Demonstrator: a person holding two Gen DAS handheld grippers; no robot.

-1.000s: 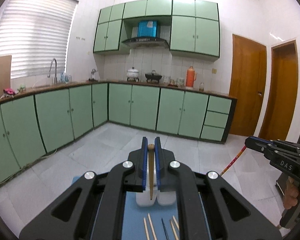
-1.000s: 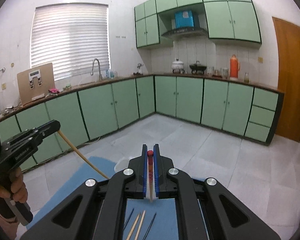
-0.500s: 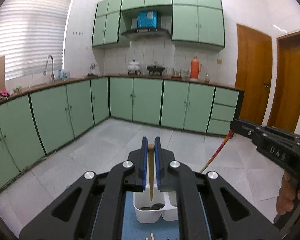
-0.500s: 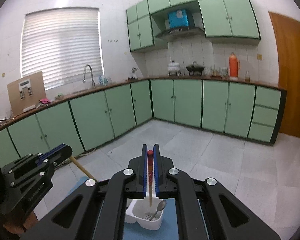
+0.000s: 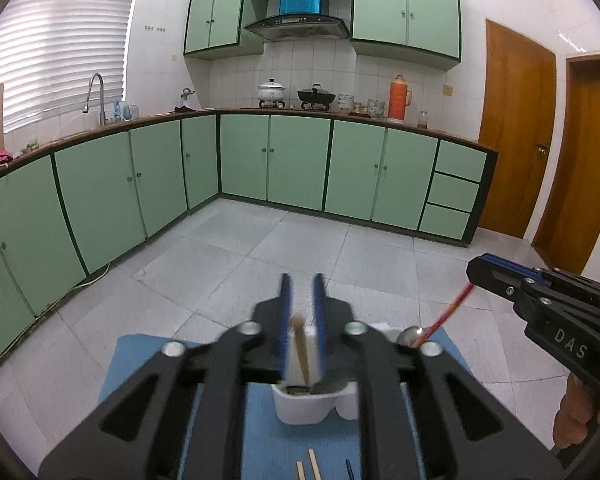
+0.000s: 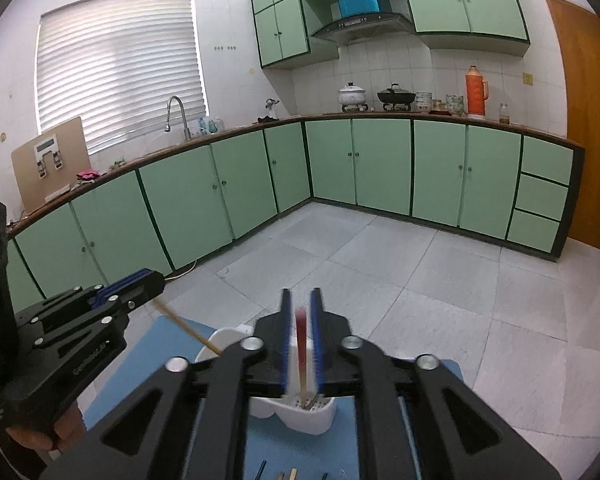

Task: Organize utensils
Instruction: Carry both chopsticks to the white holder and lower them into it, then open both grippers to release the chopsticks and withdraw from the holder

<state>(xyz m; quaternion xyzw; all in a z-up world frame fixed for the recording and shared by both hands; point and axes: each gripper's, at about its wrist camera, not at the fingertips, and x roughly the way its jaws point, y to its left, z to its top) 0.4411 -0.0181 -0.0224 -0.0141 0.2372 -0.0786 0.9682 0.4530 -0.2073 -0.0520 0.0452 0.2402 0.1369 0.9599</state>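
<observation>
Two grippers, each over the white caddy (image 5: 308, 408) on the blue mat (image 5: 140, 360). Left gripper (image 5: 300, 316): jaws parted, pale chopstick (image 5: 301, 350) loose between, tip in the caddy. Right gripper (image 6: 300, 320): jaws parted around red-topped chopstick (image 6: 301, 344), likewise dropping in. Loose chopsticks (image 5: 308, 468) nearest. Risk: sticks tipping out, or striking the spoon (image 5: 410, 336).

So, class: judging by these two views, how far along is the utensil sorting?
Done: a metal spoon already stands in the white plastic caddy.
In hand: the left hand-held gripper has opened around a plain wooden chopstick, and the right hand-held gripper around a red-tipped chopstick, both over the caddy.
Left: several loose chopsticks lie on the blue mat.
</observation>
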